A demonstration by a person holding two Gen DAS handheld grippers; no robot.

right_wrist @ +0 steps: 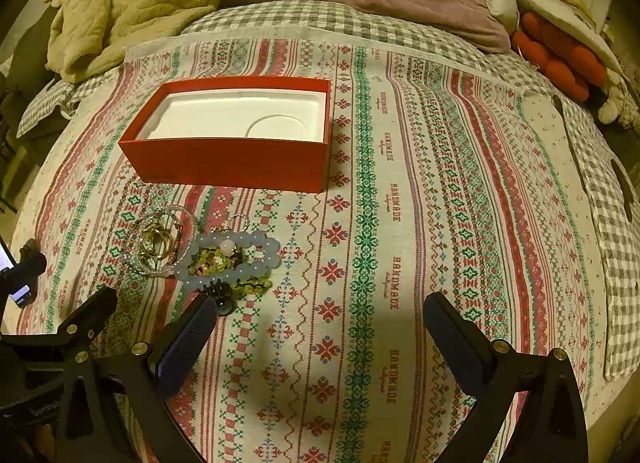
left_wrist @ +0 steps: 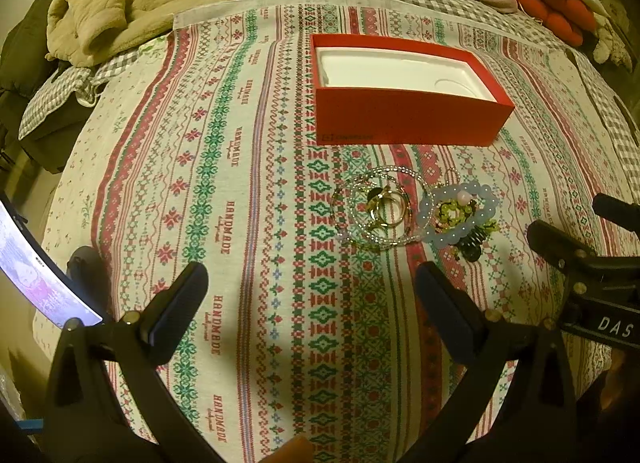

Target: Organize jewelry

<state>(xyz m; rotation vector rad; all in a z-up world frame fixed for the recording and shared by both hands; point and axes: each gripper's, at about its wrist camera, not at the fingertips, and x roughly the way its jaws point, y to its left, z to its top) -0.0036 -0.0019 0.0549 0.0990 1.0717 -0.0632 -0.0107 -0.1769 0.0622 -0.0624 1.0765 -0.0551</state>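
On the bed (right_wrist: 600,247), over a patterned cloth (right_wrist: 400,263) printed with the word HANDMADE, nothing has yet gone into the red box (right_wrist: 228,163), so the job looks to be at its opening step: choosing a first piece from the jewelry pile. That box lies open at the far side with its long axis running left to right and its white moulded insert (right_wrist: 224,115) facing up, bare. Just near of it, apart from its front wall, sit a coil of clear beaded strands (left_wrist: 380,207) with gold rings (left_wrist: 386,205) inside, and beside them on the right a pale blue bead bracelet (left_wrist: 460,219) lying flat, overlapping small green beads. Both tools hover short of the pile: the left hand-held gripper (left_wrist: 312,291) is spread wide and holds nothing, and the right hand-held gripper (right_wrist: 320,319) is likewise wide and unloaded. The next move probably calls for a low, narrow pinch on one strand, since the pieces overlap and could drag each other.
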